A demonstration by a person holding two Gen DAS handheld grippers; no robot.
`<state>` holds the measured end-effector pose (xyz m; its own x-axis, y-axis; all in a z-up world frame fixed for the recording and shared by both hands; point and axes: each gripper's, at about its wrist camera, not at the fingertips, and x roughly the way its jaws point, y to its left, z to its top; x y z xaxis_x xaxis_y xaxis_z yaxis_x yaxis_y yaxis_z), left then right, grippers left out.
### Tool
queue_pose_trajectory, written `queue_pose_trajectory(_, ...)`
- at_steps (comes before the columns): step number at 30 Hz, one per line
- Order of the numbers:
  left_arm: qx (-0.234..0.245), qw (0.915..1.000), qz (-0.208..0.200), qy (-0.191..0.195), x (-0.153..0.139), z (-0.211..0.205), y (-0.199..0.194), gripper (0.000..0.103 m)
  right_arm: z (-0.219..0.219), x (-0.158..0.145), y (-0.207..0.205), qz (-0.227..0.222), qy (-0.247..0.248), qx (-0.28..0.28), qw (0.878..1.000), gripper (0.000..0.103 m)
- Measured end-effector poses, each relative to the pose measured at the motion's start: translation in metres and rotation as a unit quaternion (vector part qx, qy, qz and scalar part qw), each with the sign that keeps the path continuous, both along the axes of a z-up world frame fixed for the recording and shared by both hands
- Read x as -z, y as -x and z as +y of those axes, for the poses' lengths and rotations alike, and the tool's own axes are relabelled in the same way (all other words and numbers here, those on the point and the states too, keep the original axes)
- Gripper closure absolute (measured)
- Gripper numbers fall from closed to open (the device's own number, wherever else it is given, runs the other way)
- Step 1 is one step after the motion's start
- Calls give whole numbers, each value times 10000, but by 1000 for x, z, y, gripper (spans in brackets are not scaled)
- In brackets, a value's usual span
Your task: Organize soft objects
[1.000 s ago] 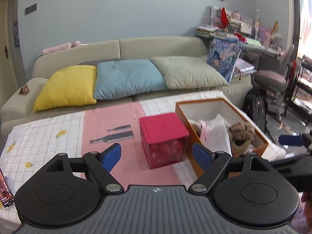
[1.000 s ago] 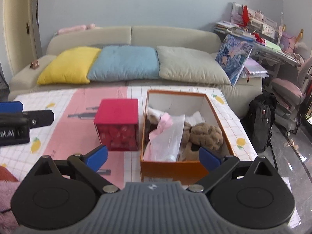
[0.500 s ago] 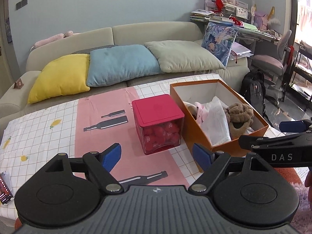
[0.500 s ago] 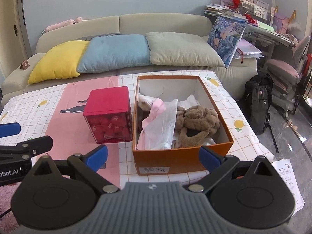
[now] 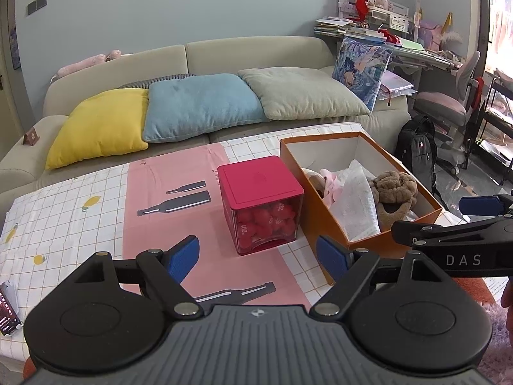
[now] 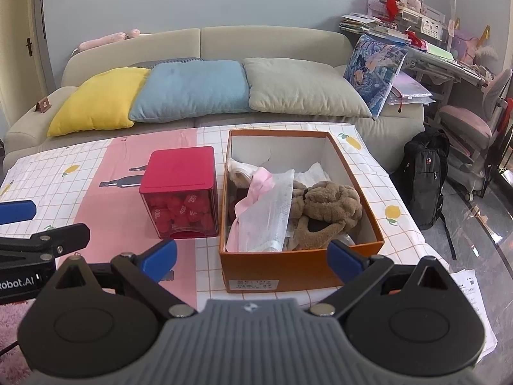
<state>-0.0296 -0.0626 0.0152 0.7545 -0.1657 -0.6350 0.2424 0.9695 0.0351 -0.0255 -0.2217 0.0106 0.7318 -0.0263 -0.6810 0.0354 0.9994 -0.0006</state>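
Left gripper (image 5: 258, 258) low in the centre of its own view, blue-padded fingers spread wide with nothing between them, hovering above the pink stripe of a checked tablecloth (image 5: 64, 224). Right gripper (image 6: 251, 261) likewise wide apart and empty, at the bottom centre of its view, just in front of the near wall of an orange box (image 6: 301, 271). In the left view, centre frame: a red cube container (image 5: 261, 203) with a solid red lid and clear sides, packed with small red items. Just right of it, nearly touching, the orange box (image 5: 323, 221), open on top, white inside. Inside the box, toward its near half: a brown plush toy (image 6: 327, 210) on the right, a clear plastic bag (image 6: 272, 211) leaning across the middle, a pink fabric piece (image 6: 259, 186) on the left, and something cream-coloured behind it. Far half of the box bare. Across the upper part of both views, a beige sofa (image 6: 272, 41) with a yellow cushion (image 6: 96, 99), a blue cushion (image 6: 192, 89) and a grey-green cushion (image 6: 301, 93) in a row, plus a printed pillow (image 6: 375, 61) at the right end. At right edge, a black backpack (image 6: 423, 176) on the floor beside a cluttered desk.
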Motion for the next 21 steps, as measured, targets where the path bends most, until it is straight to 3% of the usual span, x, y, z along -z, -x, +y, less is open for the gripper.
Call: queue_pose_trajectory(21, -87, 9999, 92, 97, 1, 5, -3, 6, 5, -3, 2, -98, 114, -118, 9998, 5)
